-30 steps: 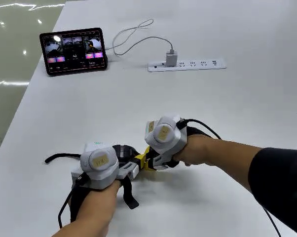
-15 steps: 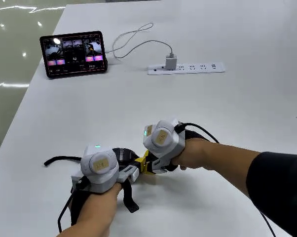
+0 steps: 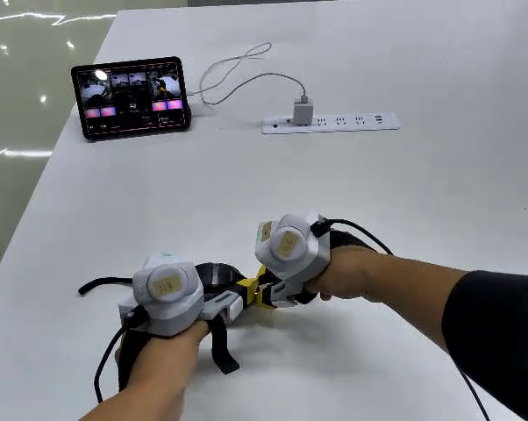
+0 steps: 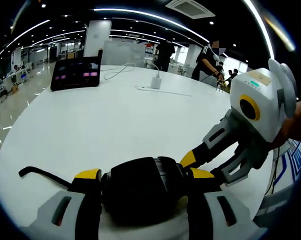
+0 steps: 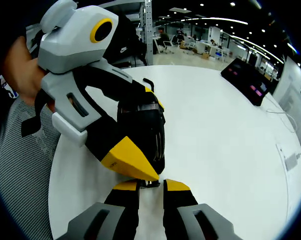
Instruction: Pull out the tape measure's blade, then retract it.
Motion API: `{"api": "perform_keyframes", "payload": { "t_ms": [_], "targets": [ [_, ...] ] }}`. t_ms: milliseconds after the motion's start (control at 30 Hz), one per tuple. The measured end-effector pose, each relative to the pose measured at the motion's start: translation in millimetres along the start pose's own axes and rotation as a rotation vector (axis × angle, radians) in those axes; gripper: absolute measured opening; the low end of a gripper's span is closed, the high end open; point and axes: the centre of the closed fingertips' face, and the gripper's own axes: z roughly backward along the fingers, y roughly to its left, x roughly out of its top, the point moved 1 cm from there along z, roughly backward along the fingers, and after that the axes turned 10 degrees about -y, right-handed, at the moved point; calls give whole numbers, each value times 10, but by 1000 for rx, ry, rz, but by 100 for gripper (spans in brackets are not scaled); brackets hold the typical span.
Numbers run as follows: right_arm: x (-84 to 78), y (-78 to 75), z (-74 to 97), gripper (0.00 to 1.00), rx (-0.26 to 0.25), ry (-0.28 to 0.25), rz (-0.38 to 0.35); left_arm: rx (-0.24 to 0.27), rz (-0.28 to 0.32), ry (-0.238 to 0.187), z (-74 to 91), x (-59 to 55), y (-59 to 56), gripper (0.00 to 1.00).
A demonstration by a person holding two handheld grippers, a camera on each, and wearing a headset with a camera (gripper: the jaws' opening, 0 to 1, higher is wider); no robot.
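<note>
1. Since a moment ago the left gripper [image 4: 144,173] has edged slightly leftward, away from the right gripper [image 5: 151,187]. The blade does not look drawn out yet.
2. The left fingers [image 4: 88,175] are clamped on the black tape measure [image 4: 140,192], anchoring it low on the worktop [image 3: 378,193].
3. The right fingers [image 5: 176,186] sit nearly together either side of the blade's end hook [image 5: 150,183], probably to catch it for the pull. I cannot tell whether they actually pinch it.
4. Far back, a tablet [image 3: 131,96] and a power strip [image 3: 334,121] lie well clear.

Left gripper [image 3: 231,305], fingers [image 4: 88,176] clamped wide, meets right gripper [image 3: 262,295], fingers [image 5: 176,187] pinched narrow, tip to tip.
</note>
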Motion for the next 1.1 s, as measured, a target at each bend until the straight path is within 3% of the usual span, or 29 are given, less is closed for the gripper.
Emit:
{"api": "perform_keyframes", "payload": {
  "t_ms": [300, 600, 800, 900, 1000, 1033, 1067, 1100],
  "targets": [
    [-25, -45, 156, 18, -33, -10, -30, -21, -9, -4, 29, 109, 33, 78],
    [-58, -79, 379, 26, -99, -54, -96, -64, -26, 5, 72, 102, 24, 99],
    [-180, -33, 553, 30, -125, -76, -140, -118, -68, 10, 123, 107, 21, 99],
    [-213, 5, 640, 31, -148, -87, -145, -154, -21, 18, 160, 111, -13, 99],
    [-253, 65, 716, 33, -156, -95, -142, -199, -78, 3, 208, 114, -22, 99],
    [-281, 75, 746, 33, -161, -95, -142, -225, -103, 16, 238, 87, -27, 99],
    [-299, 79, 767, 34, -166, -96, -145, -244, -91, 14, 253, 86, -46, 99],
    [-321, 75, 797, 34, -176, -102, -154, -255, -87, 47, 277, 42, -34, 99]
  ]
}}
